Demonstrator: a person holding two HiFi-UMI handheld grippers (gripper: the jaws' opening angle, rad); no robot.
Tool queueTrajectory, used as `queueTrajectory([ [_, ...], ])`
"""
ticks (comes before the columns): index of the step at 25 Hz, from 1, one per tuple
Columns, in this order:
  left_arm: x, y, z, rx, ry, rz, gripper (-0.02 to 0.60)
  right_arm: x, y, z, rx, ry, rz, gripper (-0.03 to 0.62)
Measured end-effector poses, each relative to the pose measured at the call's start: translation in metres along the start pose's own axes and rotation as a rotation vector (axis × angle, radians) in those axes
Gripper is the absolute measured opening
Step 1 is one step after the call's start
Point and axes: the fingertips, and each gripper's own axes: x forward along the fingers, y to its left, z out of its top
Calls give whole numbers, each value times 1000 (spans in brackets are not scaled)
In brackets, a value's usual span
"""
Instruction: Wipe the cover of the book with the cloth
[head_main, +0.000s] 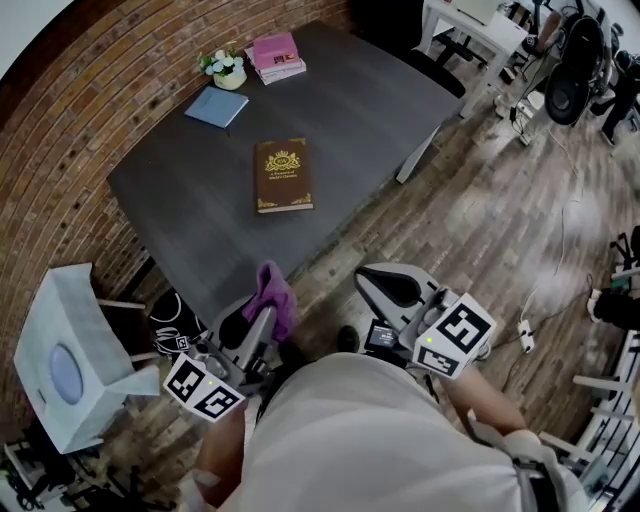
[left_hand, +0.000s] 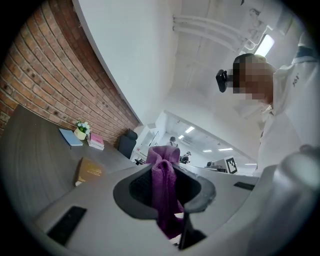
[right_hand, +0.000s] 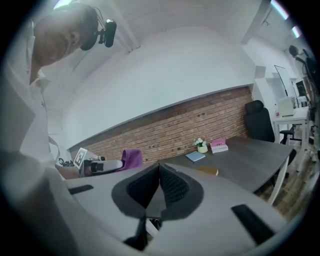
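A brown book (head_main: 284, 175) with gold ornament lies closed in the middle of the dark table (head_main: 190, 210); it also shows small in the left gripper view as the brown book (left_hand: 88, 170) and in the right gripper view (right_hand: 208, 170). My left gripper (head_main: 268, 302) is shut on a purple cloth (head_main: 275, 296), held near the table's front edge, short of the book. The cloth (left_hand: 165, 192) hangs bunched between the jaws. My right gripper (head_main: 392, 288) is off the table over the floor, shut with nothing in it (right_hand: 159, 185).
At the table's far end stand a small flower pot (head_main: 227, 70), a blue notebook (head_main: 216, 106) and pink books (head_main: 276, 55). A white box (head_main: 65, 360) sits left of me. Wooden floor, a white desk (head_main: 478, 25) and cables lie to the right.
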Motion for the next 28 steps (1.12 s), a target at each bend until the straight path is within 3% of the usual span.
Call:
queueTrajectory([
  [7,-17,8,11,-7,20,-40,80,10,12,-3,60,-2,-60,14],
  [16,-17,12,11,-19,41,-95,80,5,-5,2,96,-36,-157,14],
  [28,-11,6,7,-17,62,-135,80,-4,-19,-1,82,-37,-233,14],
])
